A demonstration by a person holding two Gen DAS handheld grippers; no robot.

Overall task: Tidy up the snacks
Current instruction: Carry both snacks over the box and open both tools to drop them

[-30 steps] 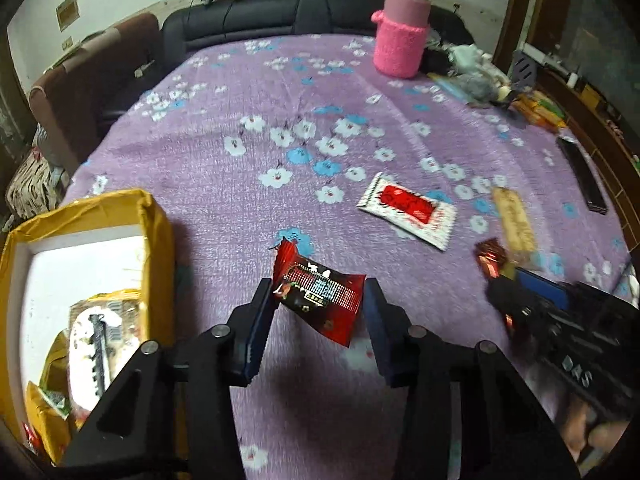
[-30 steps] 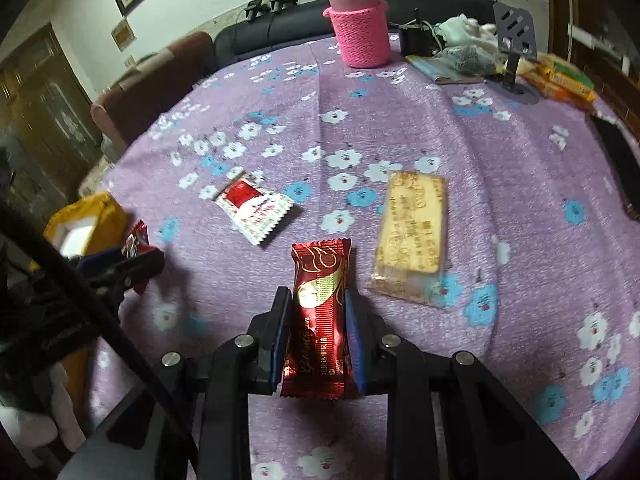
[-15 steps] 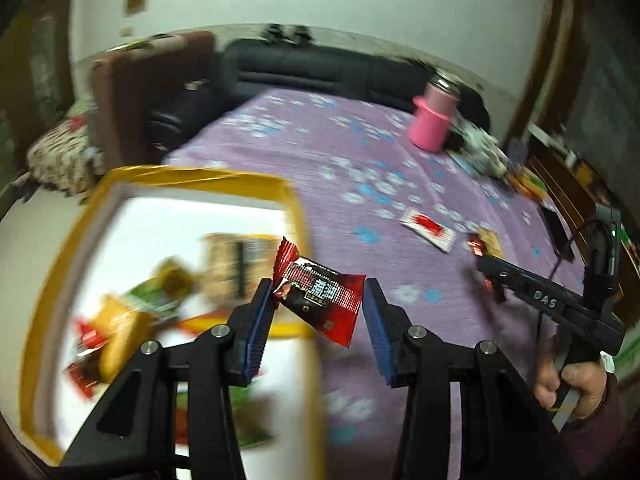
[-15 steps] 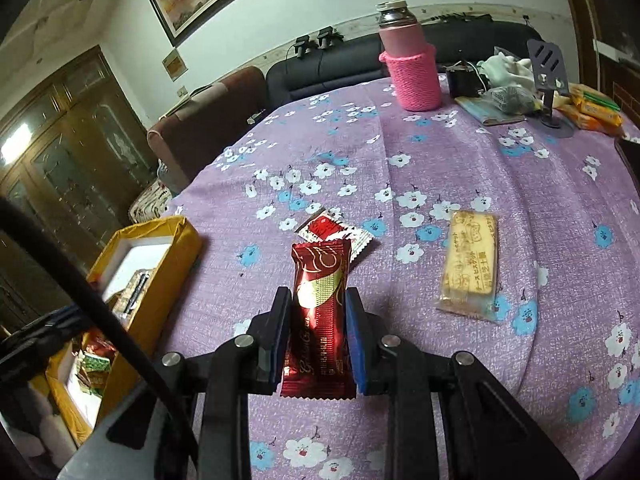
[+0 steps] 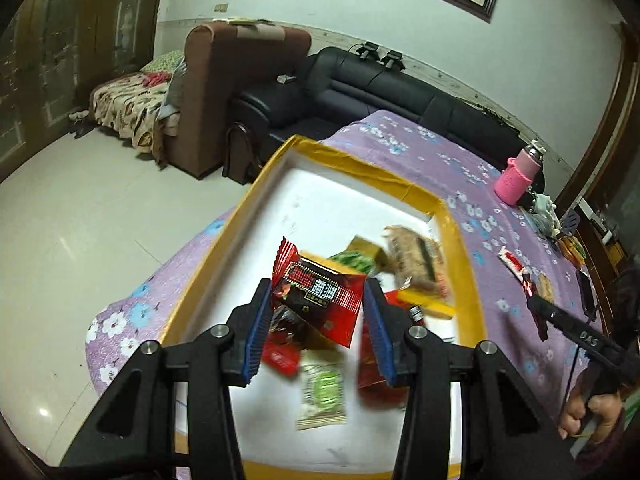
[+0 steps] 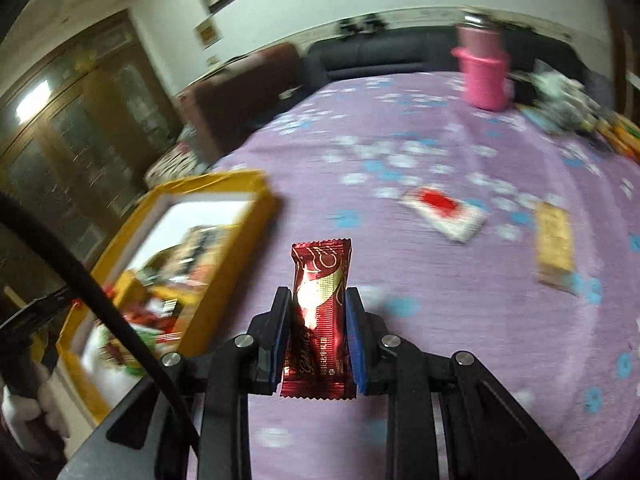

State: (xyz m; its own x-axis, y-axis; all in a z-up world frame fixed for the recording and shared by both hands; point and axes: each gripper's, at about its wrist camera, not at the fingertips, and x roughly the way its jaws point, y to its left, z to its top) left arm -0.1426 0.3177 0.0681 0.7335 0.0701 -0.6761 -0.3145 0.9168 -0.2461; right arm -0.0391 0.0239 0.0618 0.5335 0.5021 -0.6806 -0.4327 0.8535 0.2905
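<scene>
My left gripper [image 5: 316,296] is shut on a red and black snack packet [image 5: 318,296] and hangs over the yellow box [image 5: 224,248], whose white floor holds several snack packets. My right gripper [image 6: 318,300] is shut on a dark red wafer bar [image 6: 320,312], above the purple flowered tablecloth [image 6: 420,280] just right of the yellow box [image 6: 236,248]. On the cloth lie a red and white packet [image 6: 444,210] and a tan biscuit pack [image 6: 554,240]. In the left wrist view the right gripper [image 5: 532,292] shows at the far right with the red bar.
A pink-sleeved flask [image 6: 484,68] stands at the table's far side, beside clutter [image 6: 568,96] at the back right. A black sofa [image 5: 384,92] and a brown armchair [image 5: 224,88] border the table. A hand [image 5: 588,412] grips the right tool's handle. The box sits at the table's left edge.
My left gripper swung left with the red and black packet, from over the tablecloth to over the yellow box. My right gripper lifted the red bar and moved left toward the box.
</scene>
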